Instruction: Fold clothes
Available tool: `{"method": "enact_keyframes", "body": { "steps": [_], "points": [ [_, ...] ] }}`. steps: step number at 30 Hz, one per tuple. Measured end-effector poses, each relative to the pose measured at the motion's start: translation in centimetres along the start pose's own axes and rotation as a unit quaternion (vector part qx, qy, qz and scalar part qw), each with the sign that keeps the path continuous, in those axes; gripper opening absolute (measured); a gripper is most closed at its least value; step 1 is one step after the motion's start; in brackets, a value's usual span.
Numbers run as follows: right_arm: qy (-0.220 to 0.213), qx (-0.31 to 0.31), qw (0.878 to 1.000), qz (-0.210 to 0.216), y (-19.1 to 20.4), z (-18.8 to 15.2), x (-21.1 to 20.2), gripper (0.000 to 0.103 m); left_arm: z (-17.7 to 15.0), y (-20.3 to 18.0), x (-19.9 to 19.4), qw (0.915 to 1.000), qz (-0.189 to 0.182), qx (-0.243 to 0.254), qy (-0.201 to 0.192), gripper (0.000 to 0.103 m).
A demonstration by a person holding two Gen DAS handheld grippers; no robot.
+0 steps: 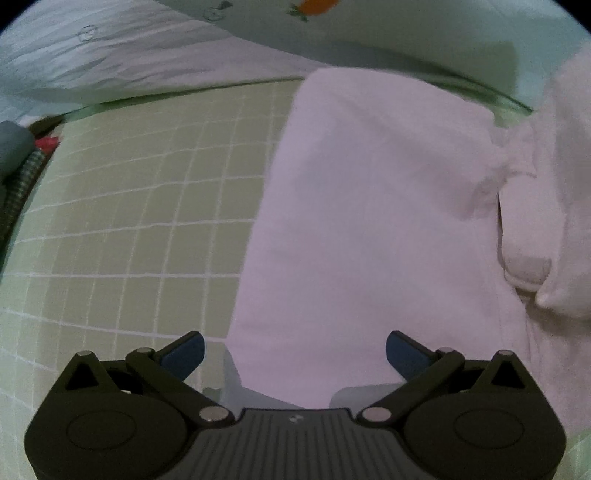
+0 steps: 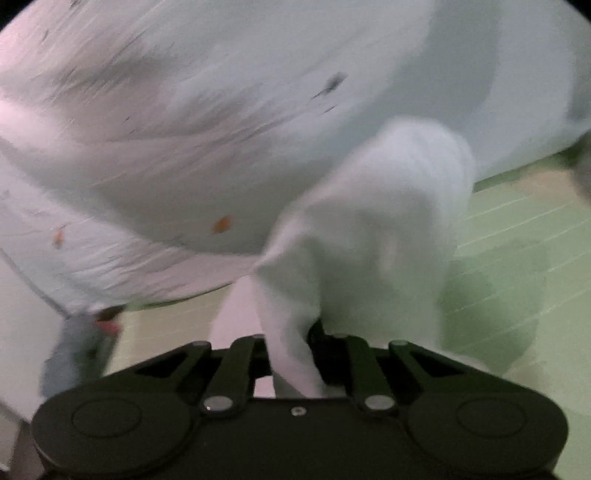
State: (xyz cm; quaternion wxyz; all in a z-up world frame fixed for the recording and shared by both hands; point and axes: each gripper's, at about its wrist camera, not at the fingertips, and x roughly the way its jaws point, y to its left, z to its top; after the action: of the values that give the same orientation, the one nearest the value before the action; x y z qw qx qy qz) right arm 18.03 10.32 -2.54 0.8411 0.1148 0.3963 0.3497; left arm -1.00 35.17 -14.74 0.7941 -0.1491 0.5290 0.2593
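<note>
1 white garment [image 1: 362, 221] on grid mat [image 1: 147, 221]; L gripper [image 1: 295, 354] spread, R gripper [image 2: 295, 354] pinching garment.

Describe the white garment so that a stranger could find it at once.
Start at the green grid-lined mat. The white garment lies on the mat's right part, and the right gripper pinches one bunched end. Unlike the pale printed bedding behind, it is plain.

No readable text, labels, brands or nos. in either view. Only marks: white grid lines on the green mat [image 1: 129, 206], no figures on them, and an orange carrot print on the pale bedding [image 1: 317, 5]. Right wrist view too blurred to read anything.
</note>
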Motion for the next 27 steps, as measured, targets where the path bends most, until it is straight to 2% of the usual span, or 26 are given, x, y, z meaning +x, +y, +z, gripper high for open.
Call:
{"method": "enact_keyframes", "body": {
  "steps": [2, 5, 6, 8, 10, 14, 15, 17, 18, 19, 22, 23, 25, 27],
  "points": [
    [0.028, -0.002, 0.999, 0.019, 1.1, -1.2, 3.4, 0.013, 0.1, 0.5, 0.0, 0.9999, 0.002, -0.011, 0.001, 0.103],
    [0.089, 0.020, 0.996, 0.024, 0.6, -4.2, 9.0, 0.010, 0.5, 1.2, 0.5, 0.9997, 0.008, -0.021, 0.006, 0.103],
    [0.095, 0.013, 0.995, 0.025, 0.5, -5.1, 10.1, 0.009, 0.5, 1.2, 0.4, 0.9996, 0.009, -0.025, 0.008, 0.103],
    [0.091, -0.027, 0.995, 0.013, 1.7, -5.6, 10.6, 0.009, 0.6, 1.7, 0.3, 0.9996, 0.008, -0.029, 0.005, 0.103],
    [0.096, -0.029, 0.995, 0.013, 2.2, -5.1, 10.5, 0.014, 0.5, 2.0, 0.1, 0.9994, 0.006, -0.033, 0.002, 0.103],
    [0.095, 0.041, 0.993, 0.051, 0.4, -4.0, 9.6, 0.018, 0.5, 2.2, -0.7, 0.9990, -0.005, -0.045, -0.005, 0.103],
    [0.093, 0.058, 0.992, 0.063, -0.1, -3.7, 9.2, 0.022, 0.6, 2.1, -1.0, 0.9989, -0.010, -0.045, -0.009, 0.103],
    [0.085, 0.092, 0.988, 0.091, -0.9, -3.4, 7.8, 0.039, 0.8, 1.8, -1.7, 0.9989, -0.014, -0.040, -0.018, 0.103],
    [0.073, 0.111, 0.985, 0.109, -1.3, -3.3, 7.0, 0.063, 1.1, 1.7, -1.8, 0.9989, -0.016, -0.039, -0.022, 0.103],
    [0.060, 0.131, 0.981, 0.128, -1.7, -3.2, 6.2, 0.082, 1.4, 1.7, -1.8, 0.9989, -0.016, -0.037, -0.025, 0.103],
    [0.029, 0.177, 0.971, 0.156, -2.6, -2.7, 4.2, 0.093, 2.2, 1.3, -2.3, 0.9983, -0.029, -0.035, -0.036, 0.103],
    [0.023, 0.186, 0.970, 0.154, -3.4, -2.6, 3.4, 0.093, 2.5, 1.1, -2.5, 0.9980, -0.034, -0.035, -0.040, 0.103],
    [0.014, 0.194, 0.971, 0.141, -4.7, -2.6, 2.3, 0.093, 2.9, 0.8, -2.6, 0.9976, -0.041, -0.036, -0.043, 0.103],
    [0.005, 0.190, 0.977, 0.098, -5.4, -2.8, 1.6, 0.094, 3.3, 0.5, -2.9, 0.9971, -0.048, -0.040, -0.044, 0.103]
  ]
}}
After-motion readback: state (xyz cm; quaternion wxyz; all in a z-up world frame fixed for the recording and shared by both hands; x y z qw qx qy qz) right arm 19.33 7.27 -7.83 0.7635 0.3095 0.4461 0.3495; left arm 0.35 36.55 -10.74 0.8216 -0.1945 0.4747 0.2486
